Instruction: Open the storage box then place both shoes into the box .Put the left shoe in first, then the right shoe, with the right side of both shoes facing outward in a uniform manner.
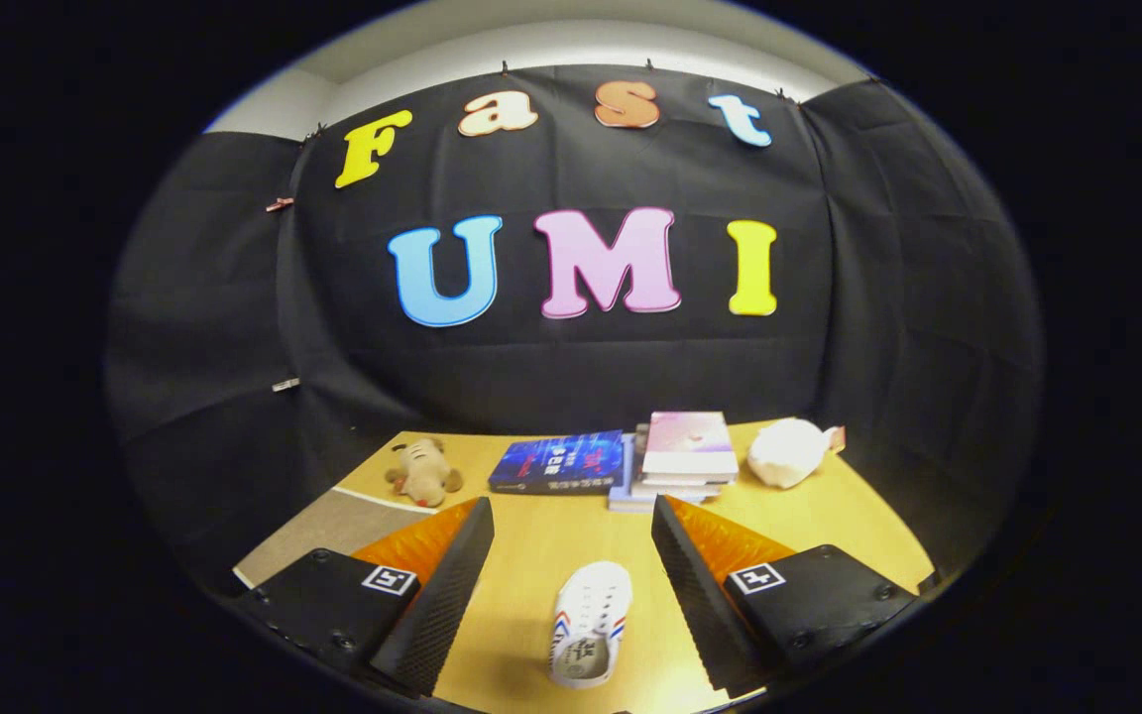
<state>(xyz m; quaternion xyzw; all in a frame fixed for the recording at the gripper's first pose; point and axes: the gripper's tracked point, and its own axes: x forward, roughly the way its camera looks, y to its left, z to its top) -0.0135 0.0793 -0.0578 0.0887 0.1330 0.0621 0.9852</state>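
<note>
Gripper hanging wide open w/ ribbed fingers straddling a small white laced shoe, not touching; smooth wood table lying bare just ahead.

On the table, a shoe lies between the spread fingers of the gripper; beyond them, left to right: plush toy, book, stacked books, wrapped bundle.
</note>
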